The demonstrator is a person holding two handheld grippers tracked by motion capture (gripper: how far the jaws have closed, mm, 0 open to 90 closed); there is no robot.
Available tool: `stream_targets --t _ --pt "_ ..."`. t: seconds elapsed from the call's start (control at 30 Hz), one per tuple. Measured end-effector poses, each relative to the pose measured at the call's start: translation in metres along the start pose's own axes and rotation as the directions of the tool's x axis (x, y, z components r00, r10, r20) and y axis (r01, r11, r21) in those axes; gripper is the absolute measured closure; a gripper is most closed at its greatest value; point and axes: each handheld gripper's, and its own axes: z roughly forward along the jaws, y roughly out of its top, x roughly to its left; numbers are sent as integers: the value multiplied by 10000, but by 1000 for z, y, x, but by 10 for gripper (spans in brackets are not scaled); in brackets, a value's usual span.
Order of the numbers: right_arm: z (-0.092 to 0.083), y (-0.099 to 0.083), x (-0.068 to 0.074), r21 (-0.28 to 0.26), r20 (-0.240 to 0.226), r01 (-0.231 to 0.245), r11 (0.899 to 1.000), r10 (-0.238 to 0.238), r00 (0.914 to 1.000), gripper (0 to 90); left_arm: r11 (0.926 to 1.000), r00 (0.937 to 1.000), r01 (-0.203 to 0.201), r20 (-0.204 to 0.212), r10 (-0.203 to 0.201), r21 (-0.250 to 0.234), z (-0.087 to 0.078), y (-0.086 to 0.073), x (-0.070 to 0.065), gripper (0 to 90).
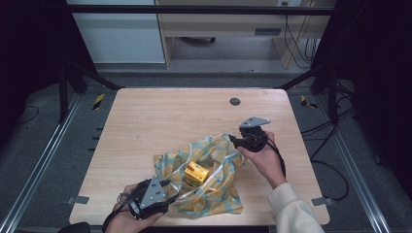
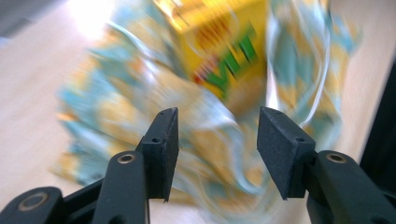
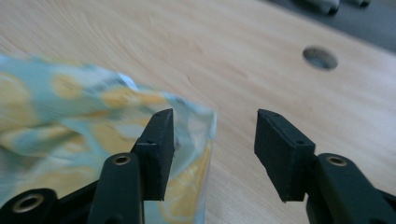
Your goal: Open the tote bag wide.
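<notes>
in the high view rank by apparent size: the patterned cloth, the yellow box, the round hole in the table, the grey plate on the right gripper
1. patterned cloth
2. yellow box and grey plate: look about alike, unranked
3. round hole, smallest

Each handheld gripper has a black body. The right gripper (image 1: 233, 141) and left gripper (image 1: 171, 196) both carry a grey three-cornered top plate and trail a black cable. The black jaws end in flat rectangular pads, with brass-coloured rivets at the pivots. The right forearm wears a cream sleeve (image 1: 294, 208).
</notes>
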Motion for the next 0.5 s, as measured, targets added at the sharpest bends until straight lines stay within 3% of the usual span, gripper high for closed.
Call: stream_targets --t 0.1,0.2,0.27,0.37,0.43,0.5 --pt "-21 7 3 -390 131 -88 9992 93 9999 361 9989 9984 305 -458 -321 -349 -7 9 10 466" --pt "-40 12 7 -730 38 -116 9973 119 9999 343 9980 9941 485 -955 -522 -408 -8 20 20 453" --pt "-50 14 12 -789 -166 -121 9968 108 9998 338 9970 9896 660 -1250 -706 -406 -5 27 29 434" --pt "-61 15 26 -938 -628 138 9955 -197 9978 340 9982 9825 504 -1776 -556 -340 1 37 37 420" --pt "-67 13 39 -1003 -1237 531 9935 -655 9902 348 9993 9827 367 -1815 -381 -113 7 42 41 399" --pt "-69 9 46 -1034 -1452 659 9925 -806 9861 345 9986 9841 495 -1716 -455 191 13 42 45 384"
